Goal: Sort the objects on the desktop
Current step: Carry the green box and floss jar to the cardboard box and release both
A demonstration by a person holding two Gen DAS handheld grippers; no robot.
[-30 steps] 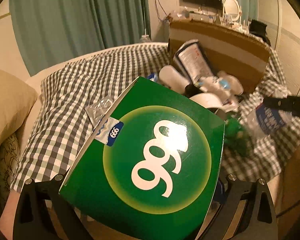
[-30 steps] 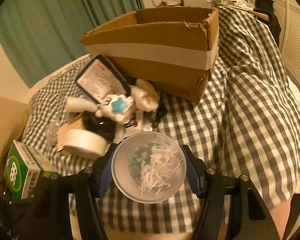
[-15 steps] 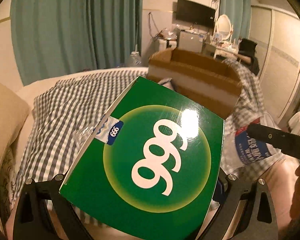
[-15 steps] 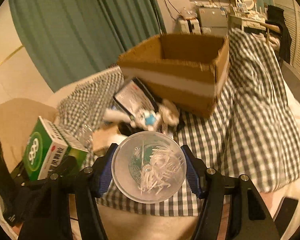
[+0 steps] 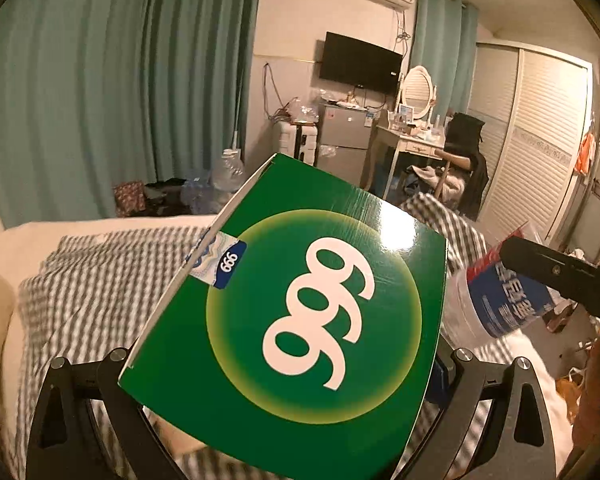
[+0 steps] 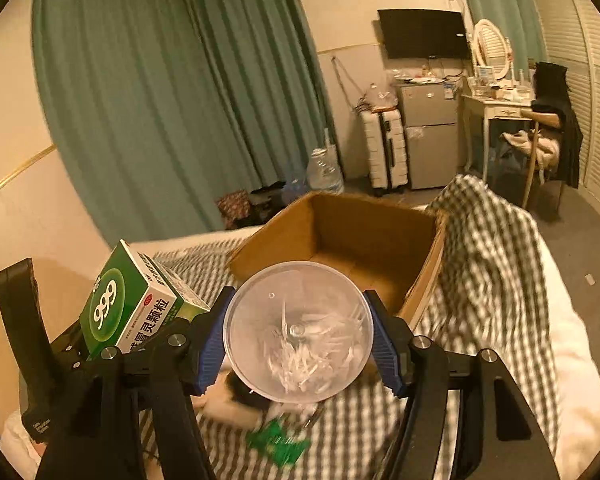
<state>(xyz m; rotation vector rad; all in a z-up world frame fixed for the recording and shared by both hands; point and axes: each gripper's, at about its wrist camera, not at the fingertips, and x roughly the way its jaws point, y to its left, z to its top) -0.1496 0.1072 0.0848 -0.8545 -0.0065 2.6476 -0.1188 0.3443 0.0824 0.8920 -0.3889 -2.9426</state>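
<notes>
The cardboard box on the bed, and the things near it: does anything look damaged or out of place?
The cardboard box has a worn, frayed rim, and it sits on a rumpled checked cover. Below the clear tub a torn green packet and some blurred items lie loose on the cover. Nothing looks spilled.

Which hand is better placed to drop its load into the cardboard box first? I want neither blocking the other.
Right: its tub sits directly before the open box. The left's green carton is off beside it.

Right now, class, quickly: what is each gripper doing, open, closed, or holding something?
Left gripper: closed on the green box.
Right gripper: closed on the clear tub.
</notes>
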